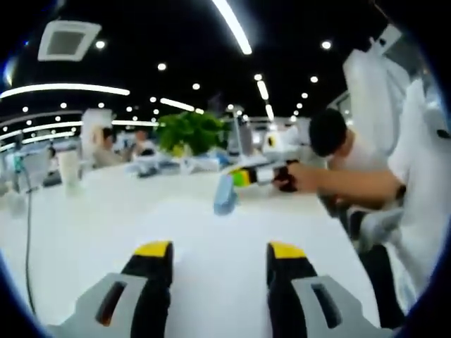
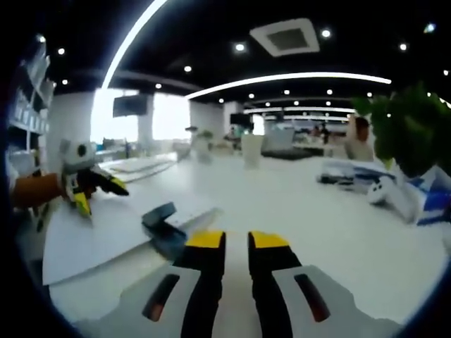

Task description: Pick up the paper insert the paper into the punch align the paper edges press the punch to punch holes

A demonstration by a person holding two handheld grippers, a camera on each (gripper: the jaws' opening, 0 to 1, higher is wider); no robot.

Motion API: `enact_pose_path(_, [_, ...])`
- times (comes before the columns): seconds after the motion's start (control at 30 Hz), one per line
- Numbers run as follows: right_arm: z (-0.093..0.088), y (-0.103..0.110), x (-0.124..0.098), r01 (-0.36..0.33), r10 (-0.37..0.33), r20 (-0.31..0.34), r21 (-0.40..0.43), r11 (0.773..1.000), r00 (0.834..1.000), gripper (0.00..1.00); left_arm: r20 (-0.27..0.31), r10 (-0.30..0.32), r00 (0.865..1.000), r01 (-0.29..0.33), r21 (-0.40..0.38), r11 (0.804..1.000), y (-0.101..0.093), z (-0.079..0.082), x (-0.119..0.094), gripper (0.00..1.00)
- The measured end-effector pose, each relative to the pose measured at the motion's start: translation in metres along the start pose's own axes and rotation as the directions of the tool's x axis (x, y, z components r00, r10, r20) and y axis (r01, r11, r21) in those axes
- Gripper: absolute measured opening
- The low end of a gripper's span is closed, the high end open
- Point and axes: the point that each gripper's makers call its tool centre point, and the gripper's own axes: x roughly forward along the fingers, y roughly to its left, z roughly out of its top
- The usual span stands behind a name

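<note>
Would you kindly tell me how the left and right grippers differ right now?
The left gripper has its jaws wide apart; the right gripper leaves only a narrow gap. The left gripper is by the paper edge; the right gripper is beside the punch. Both have yellow tips and hold nothing.

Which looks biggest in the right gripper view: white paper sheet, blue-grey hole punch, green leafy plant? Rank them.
1. white paper sheet
2. green leafy plant, partly cut off
3. blue-grey hole punch
</note>
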Motion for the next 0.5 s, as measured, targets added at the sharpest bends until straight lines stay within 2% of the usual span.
enact_pose_path(0.17, [-0.004,0.006,0.004,-0.032,0.032,-0.017,-0.037,0.999,0.999,0.2,-0.017,0.009,1.0,-0.009,-0.01,1.0,0.002,-0.003,0.002,0.53])
enact_pose_path(0.3, [0.001,0.011,0.003,-0.103,0.103,0.019,-0.007,0.995,0.994,0.25,-0.058,0.011,0.998,-0.011,0.0,1.0,0.002,-0.011,0.004,0.53])
enact_pose_path(0.33, [0.004,0.015,0.001,-0.147,0.147,0.031,-0.012,0.989,0.989,0.26,-0.068,0.013,0.998,-0.013,0.003,1.0,0.002,-0.013,0.005,0.53])
enact_pose_path(0.43, [0.0,0.029,-0.005,-0.253,0.254,-0.003,-0.062,0.965,0.967,0.28,-0.098,0.022,0.995,-0.022,0.006,1.0,0.004,-0.018,0.006,0.53])
enact_pose_path(0.5, [-0.005,0.042,-0.009,-0.346,0.344,-0.042,-0.088,0.934,0.938,0.28,-0.096,0.023,0.995,-0.023,-0.005,1.0,0.004,-0.017,0.005,0.53])
